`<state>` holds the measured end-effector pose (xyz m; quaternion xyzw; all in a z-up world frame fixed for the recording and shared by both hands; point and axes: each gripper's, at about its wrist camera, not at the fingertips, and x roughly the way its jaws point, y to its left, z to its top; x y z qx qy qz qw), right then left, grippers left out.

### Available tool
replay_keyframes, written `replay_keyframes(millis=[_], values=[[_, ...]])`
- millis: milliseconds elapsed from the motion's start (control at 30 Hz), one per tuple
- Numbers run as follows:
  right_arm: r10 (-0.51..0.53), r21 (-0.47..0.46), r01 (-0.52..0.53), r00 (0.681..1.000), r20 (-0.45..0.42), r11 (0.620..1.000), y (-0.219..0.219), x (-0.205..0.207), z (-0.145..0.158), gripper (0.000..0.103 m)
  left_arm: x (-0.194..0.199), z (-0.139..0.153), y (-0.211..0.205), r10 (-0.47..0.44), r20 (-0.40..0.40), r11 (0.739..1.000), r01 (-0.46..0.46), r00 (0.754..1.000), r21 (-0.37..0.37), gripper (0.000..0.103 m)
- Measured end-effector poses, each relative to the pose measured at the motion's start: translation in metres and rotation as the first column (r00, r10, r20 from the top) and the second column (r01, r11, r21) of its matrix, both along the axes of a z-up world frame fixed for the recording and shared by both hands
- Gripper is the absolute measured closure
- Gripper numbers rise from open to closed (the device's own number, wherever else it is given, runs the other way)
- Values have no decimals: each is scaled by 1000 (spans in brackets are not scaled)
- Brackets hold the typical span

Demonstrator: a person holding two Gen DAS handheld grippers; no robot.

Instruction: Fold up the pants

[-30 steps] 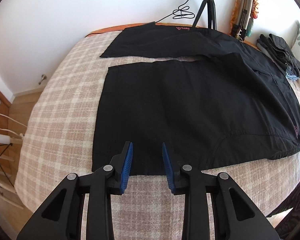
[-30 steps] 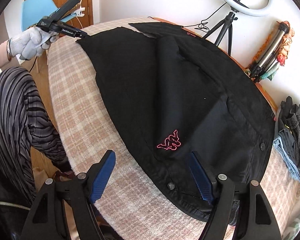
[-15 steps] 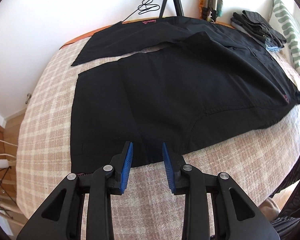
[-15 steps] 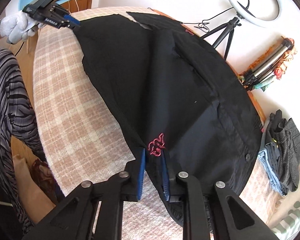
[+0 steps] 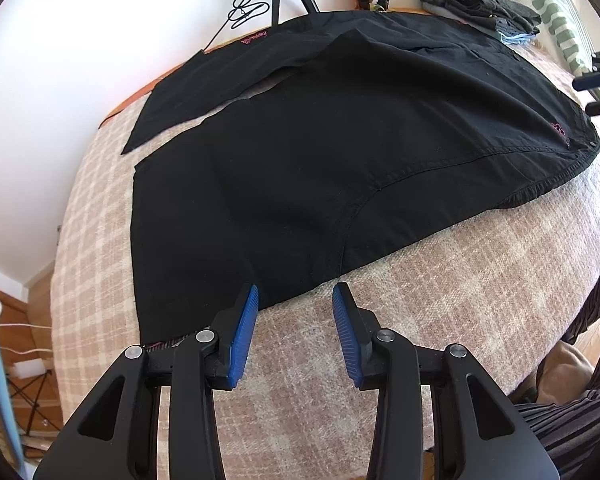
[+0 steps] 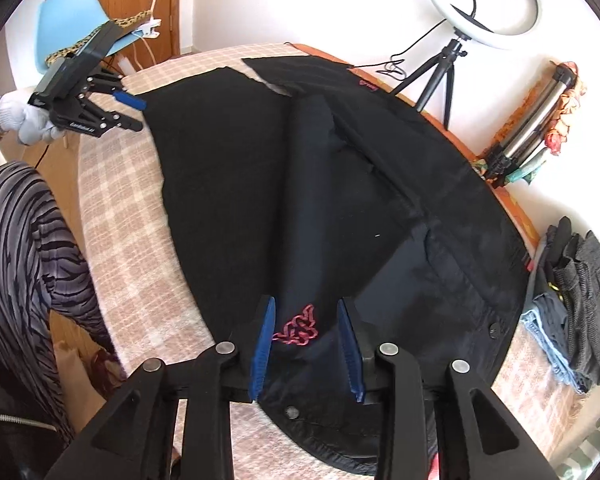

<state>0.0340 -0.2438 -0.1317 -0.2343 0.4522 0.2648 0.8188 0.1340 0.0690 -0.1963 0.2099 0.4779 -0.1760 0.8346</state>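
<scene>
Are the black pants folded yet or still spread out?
Spread out: the black pants lie flat on the checked blanket, both legs side by side, neither laid over the other.

The small pink lettering on the far trouser leg is too small to read.

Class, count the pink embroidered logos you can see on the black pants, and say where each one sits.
2. One pink logo lies near the waistband, between the right gripper's fingers. A smaller one sits on the far leg by the bed's back edge. Others may be hidden underneath.

Black pants, pink logo; beige plaid blanket; blue claw pads.
</scene>
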Motion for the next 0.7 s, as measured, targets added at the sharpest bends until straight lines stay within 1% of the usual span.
replay_keyframes(millis=[67, 133, 167, 200, 267, 300, 333, 367, 400, 467, 500, 567, 667, 700], values=[[33, -5, -34, 999, -23, 999, 9, -10, -11, 64, 1, 0, 0, 3, 0, 1000, -3, 1000, -4, 66], [60, -27, -61, 997, -39, 998, 17, -16, -25, 54, 4, 0, 0, 6, 3, 1000, -6, 1000, -7, 66], [67, -41, -69, 997, -43, 997, 21, -18, -31, 52, 4, 0, 0, 4, 3, 1000, -4, 1000, -11, 66], [74, -51, -76, 996, -44, 996, 24, -20, -36, 50, 4, 1, 0, 2, 3, 1000, -2, 1000, -14, 66], [82, -61, -85, 995, -49, 995, 29, -22, -43, 50, 5, 2, 0, 3, 5, 1000, -3, 1000, -14, 66], [84, -67, -87, 995, -44, 994, 31, -23, -46, 52, 5, 3, 1, 1, 7, 1000, -1, 1000, -15, 66], [86, -87, -88, 996, -30, 992, 33, -23, -48, 57, 4, 3, 1, -6, 8, 1000, 6, 1000, -18, 66], [85, -109, -87, 996, -20, 990, 34, -22, -51, 68, 2, 4, 0, -15, 11, 1000, 15, 1000, -19, 66], [76, -126, -77, 997, -15, 989, 35, -20, -54, 87, 1, 4, 0, -25, 13, 1000, 25, 1000, -18, 66], [45, -113, -47, 999, -15, 993, 33, -15, -53, 92, -3, 5, -3, -48, 16, 999, 48, 999, -11, 66], [30, -103, -30, 1000, -6, 994, 30, -12, -49, 97, -5, 5, -5, -61, 20, 998, 61, 998, -5, 66], [4, -78, -3, 1000, 14, 997, 26, -4, -37, 98, -11, 6, -11, -91, 25, 996, 91, 996, 2, 65], [-26, -32, 27, 999, 25, 999, 18, 9, -18, 99, -16, 6, -18, -116, 47, 993, 115, 992, 28, 55], [-35, -26, 36, 999, 33, 999, 17, 12, -13, 99, -16, 5, -20, -121, 50, 992, 120, 991, 35, 55]])
